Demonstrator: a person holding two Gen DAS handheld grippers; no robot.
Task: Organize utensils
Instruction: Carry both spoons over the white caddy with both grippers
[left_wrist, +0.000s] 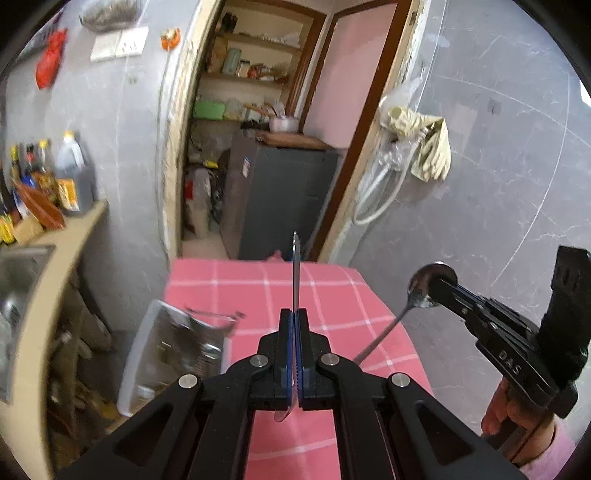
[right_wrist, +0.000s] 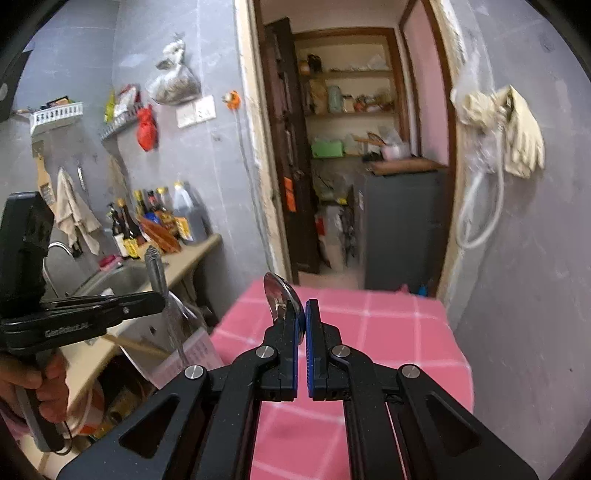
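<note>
My left gripper is shut on a metal fork, seen edge-on and pointing forward above the pink checked table. The fork also shows in the right wrist view, held upright by the left gripper. My right gripper is shut on a metal spoon by its bowl. In the left wrist view the spoon hangs from the right gripper with its handle slanting down to the left. A clear plastic container stands at the table's left edge.
A counter with a sink and several sauce bottles is on the left. A doorway ahead opens to a pantry with a grey cabinet. Gloves hang on the right wall.
</note>
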